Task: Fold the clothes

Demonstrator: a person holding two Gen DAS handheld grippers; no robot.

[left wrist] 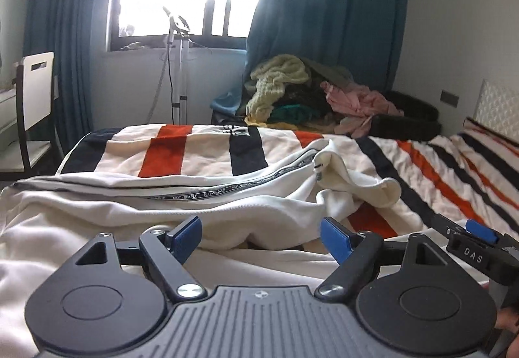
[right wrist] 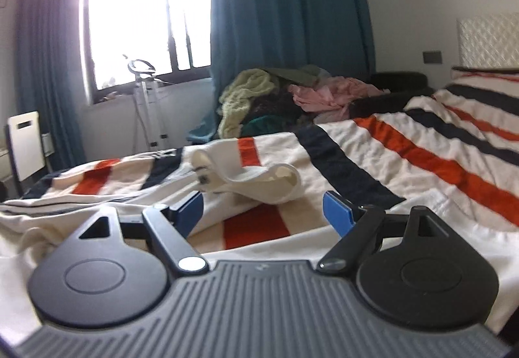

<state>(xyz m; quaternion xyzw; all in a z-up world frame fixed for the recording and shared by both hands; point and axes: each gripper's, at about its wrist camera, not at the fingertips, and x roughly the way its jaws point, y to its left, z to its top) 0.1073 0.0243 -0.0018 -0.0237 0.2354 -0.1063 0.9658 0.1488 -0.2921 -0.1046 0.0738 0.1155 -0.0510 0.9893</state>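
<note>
A white garment [left wrist: 227, 202] with a black lettered tape along its seam lies crumpled across the near part of the bed. Its ribbed end [right wrist: 259, 176] curls up loose on the blanket. My left gripper [left wrist: 259, 230] hovers just over the white cloth, jaws wide apart, open with nothing between the blue pads [left wrist: 186, 236]. My right gripper [right wrist: 264, 207] stands open too, above the garment's edge and a red stripe of the blanket, nothing held. One blue-tipped finger of the right gripper [left wrist: 481, 233] shows at the right edge of the left wrist view.
The bed carries a white blanket [left wrist: 421, 170] with orange and navy stripes. A pile of mixed clothes [left wrist: 292, 92] sits at its far side under teal curtains. A garment steamer stand [left wrist: 178, 66] and a white chair [left wrist: 35, 89] stand by the window. A headboard [left wrist: 499, 105] rises at right.
</note>
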